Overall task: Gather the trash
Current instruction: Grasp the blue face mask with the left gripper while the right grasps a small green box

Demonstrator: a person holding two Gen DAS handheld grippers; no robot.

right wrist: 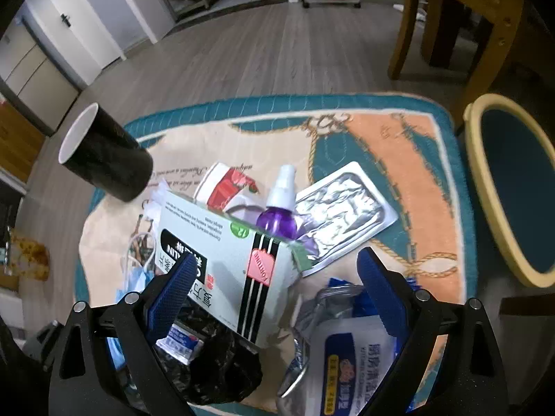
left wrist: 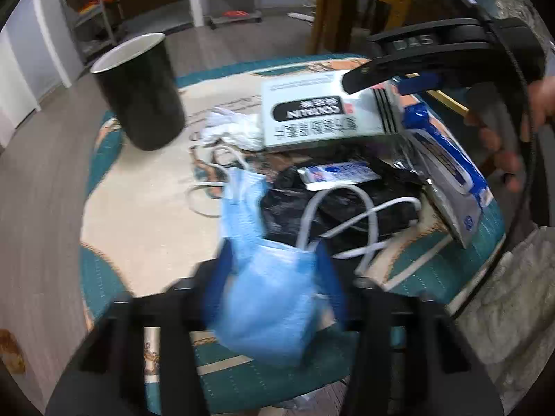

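My left gripper (left wrist: 274,263) is at the bottom of the left wrist view, its blue pads shut on a crumpled light-blue face mask (left wrist: 267,298). The mask's white ear loops (left wrist: 360,222) trail over a black plastic bag (left wrist: 333,208). My right gripper (right wrist: 277,274) is open and hangs over a white medicine box (right wrist: 222,263) without touching it. In the left wrist view, the right gripper (left wrist: 385,81) is above that box (left wrist: 326,111). A blue-and-white wipes pack (right wrist: 350,364) lies under its right finger.
All the trash lies on a teal and beige mat (right wrist: 399,159) on a wood floor. A black cup (right wrist: 104,152) stands at the mat's left. A purple spray bottle (right wrist: 279,215), a foil blister (right wrist: 343,215) and a red-and-white tub (right wrist: 229,187) lie behind the box. A yellow-rimmed stool (right wrist: 503,187) and a chair (right wrist: 451,17) are to the right.
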